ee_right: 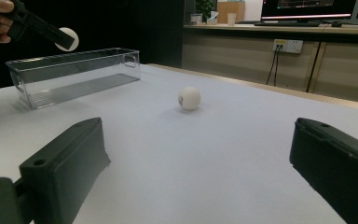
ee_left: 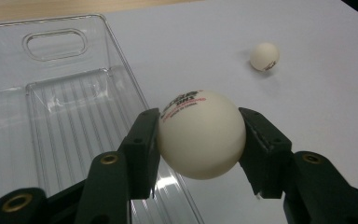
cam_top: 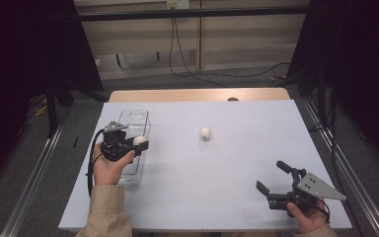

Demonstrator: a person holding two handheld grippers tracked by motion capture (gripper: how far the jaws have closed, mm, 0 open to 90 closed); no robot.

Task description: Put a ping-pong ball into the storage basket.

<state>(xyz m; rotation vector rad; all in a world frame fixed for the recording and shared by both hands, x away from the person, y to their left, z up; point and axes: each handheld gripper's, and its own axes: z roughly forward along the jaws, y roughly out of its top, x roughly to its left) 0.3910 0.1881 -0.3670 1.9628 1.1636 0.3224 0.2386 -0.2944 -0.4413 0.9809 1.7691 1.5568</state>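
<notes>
My left gripper (cam_top: 139, 142) is shut on a white ping-pong ball (ee_left: 200, 134) (cam_top: 139, 140) with red and black print, held in the air over the right rim of a clear plastic bin (ee_left: 60, 112) (cam_top: 133, 121). The bin has nothing inside it. A second white ball (cam_top: 205, 133) (ee_left: 264, 56) (ee_right: 189, 98) rests on the white table top near the middle. My right gripper (cam_top: 272, 177) sits near the front right of the table, open, with nothing between its jaws. In the right gripper view the left gripper (ee_right: 63, 39) with its ball hangs above the bin (ee_right: 74, 74).
The white board (cam_top: 237, 158) covers a wooden table whose far edge (cam_top: 197, 95) shows behind it. Metal rails run along both sides on the floor. Cables trail on the floor beyond the table. A desk with monitors stands behind in the right gripper view.
</notes>
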